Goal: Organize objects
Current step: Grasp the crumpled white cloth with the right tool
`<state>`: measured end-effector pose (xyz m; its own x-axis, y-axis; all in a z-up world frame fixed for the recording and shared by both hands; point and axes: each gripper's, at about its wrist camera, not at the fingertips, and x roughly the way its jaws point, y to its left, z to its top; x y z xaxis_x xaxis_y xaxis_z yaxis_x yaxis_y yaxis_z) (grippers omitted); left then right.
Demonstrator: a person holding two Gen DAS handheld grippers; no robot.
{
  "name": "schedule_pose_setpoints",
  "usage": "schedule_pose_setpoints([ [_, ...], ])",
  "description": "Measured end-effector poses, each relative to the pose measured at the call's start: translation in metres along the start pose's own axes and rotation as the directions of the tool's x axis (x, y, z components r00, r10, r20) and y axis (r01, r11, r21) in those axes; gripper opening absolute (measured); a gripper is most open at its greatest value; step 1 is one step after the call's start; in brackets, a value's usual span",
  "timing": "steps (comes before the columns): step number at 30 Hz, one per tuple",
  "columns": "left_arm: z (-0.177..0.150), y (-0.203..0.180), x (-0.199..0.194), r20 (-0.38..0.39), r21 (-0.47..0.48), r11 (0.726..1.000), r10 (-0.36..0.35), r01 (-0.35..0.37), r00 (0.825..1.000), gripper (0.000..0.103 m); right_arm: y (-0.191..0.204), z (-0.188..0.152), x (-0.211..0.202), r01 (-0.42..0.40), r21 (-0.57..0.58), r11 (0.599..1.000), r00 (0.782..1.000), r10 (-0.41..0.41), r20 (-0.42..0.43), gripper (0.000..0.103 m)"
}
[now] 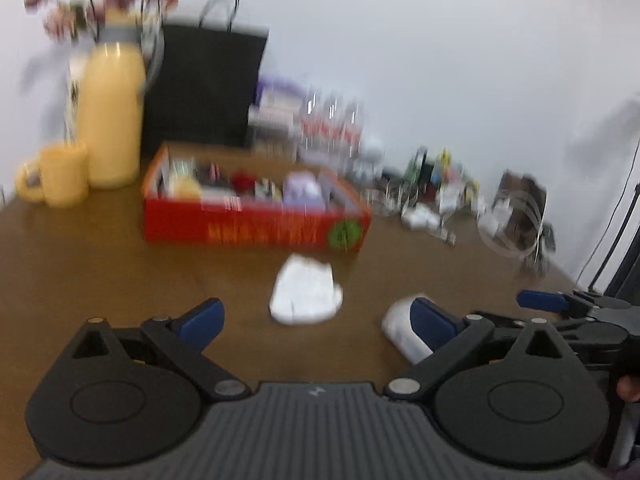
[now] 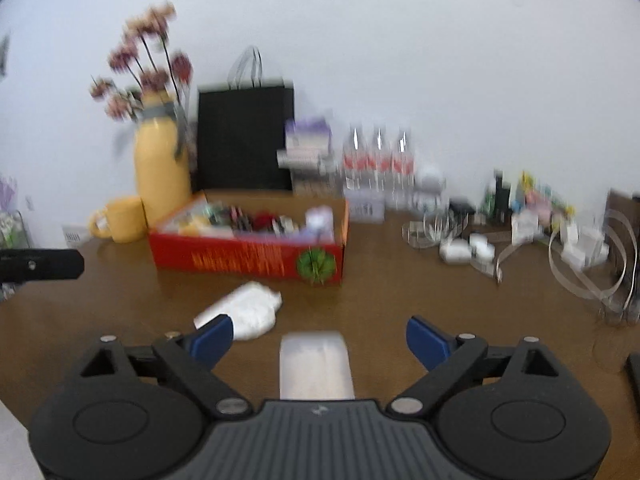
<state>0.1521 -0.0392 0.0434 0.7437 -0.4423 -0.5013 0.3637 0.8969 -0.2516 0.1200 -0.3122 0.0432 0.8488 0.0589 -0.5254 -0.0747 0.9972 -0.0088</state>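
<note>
Gaping wide, both jaws empty; white packet between right jaws, bare table around.

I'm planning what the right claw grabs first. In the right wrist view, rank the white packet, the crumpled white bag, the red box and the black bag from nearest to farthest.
1. White packet, between the open right claw fingers.
2. Crumpled white bag, ahead-left.
3. Red box, mid-table.
4. Black bag, at the wall.

red box lettering blurred, its contents unreadable

Two white soft packets, one red cardboard box, one yellow jug, one yellow mug, three clear bottles, one black paper bag.
</note>
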Motion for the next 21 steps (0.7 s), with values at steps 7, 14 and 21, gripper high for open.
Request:
schedule_pose_setpoints([
  [7, -0.015, 0.006, 0.061, -0.096, -0.017, 0.999, 0.034, -0.036, 0.995, 0.101, 0.001, -0.031, 0.066, -0.016, -0.010, 1.000, 0.993, 0.015, -0.113, 0.084],
  [14, -0.007, 0.004, 0.106, -0.094, -0.006, 0.995, 0.097, -0.098, 0.991, 0.101, -0.009, -0.001, 0.080, 0.169, 0.070, 0.983, 0.979, -0.176, 0.104, 0.086],
  [21, -0.007, 0.019, 0.125, -0.121, -0.003, 0.995, 0.094, -0.095, 0.988, 0.065, 0.044, 0.031, 0.141, -0.068, 0.023, 0.997, 0.998, 0.068, 0.000, 0.083],
])
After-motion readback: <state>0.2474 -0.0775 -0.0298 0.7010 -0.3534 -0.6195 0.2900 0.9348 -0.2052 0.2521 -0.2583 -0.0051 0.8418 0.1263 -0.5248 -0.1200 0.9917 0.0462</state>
